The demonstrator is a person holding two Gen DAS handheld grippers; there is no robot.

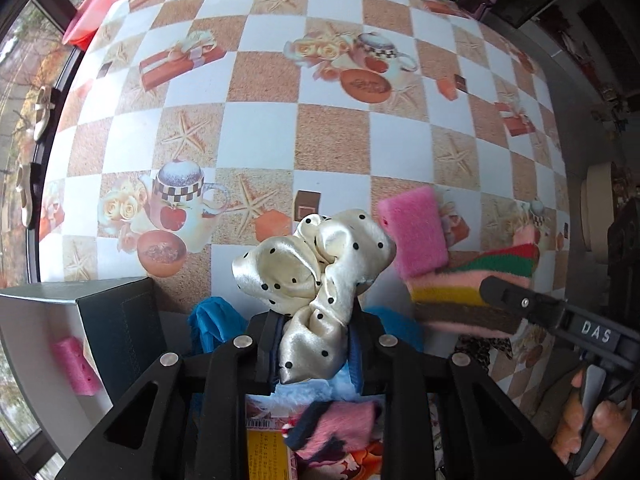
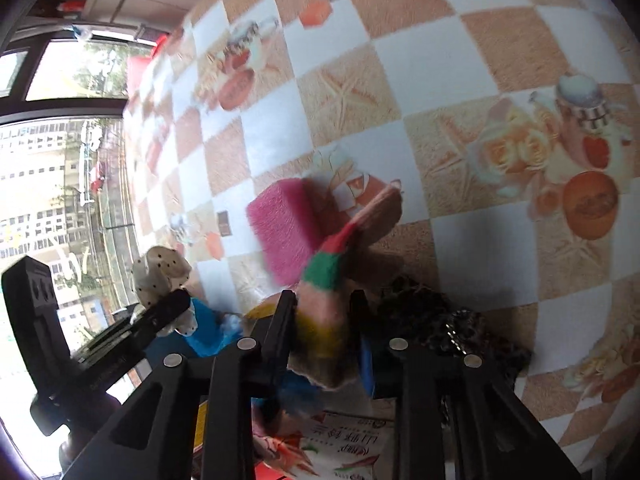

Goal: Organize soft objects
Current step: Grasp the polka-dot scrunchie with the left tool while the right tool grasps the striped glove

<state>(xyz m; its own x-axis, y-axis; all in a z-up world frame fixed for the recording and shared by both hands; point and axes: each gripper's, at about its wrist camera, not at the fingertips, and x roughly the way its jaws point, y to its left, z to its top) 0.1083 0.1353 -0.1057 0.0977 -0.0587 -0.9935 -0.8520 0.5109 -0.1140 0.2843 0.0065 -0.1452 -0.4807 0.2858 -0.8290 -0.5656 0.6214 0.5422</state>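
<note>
My left gripper is shut on a cream satin scrunchie with black dots, held above the table; it also shows in the right wrist view. My right gripper is shut on a striped fuzzy sock, pink, green, red, yellow and brown; the sock shows at the right of the left wrist view. A pink sponge lies on the checkered tablecloth just beyond both grippers, also in the right wrist view. Blue fuzzy cloth lies under my left gripper.
An open dark box at the left holds a pink foam piece. A leopard-print cloth lies right of the right gripper. A printed packet and a pink fuzzy item lie below the grippers. Red plastic bins stand at the far left corner.
</note>
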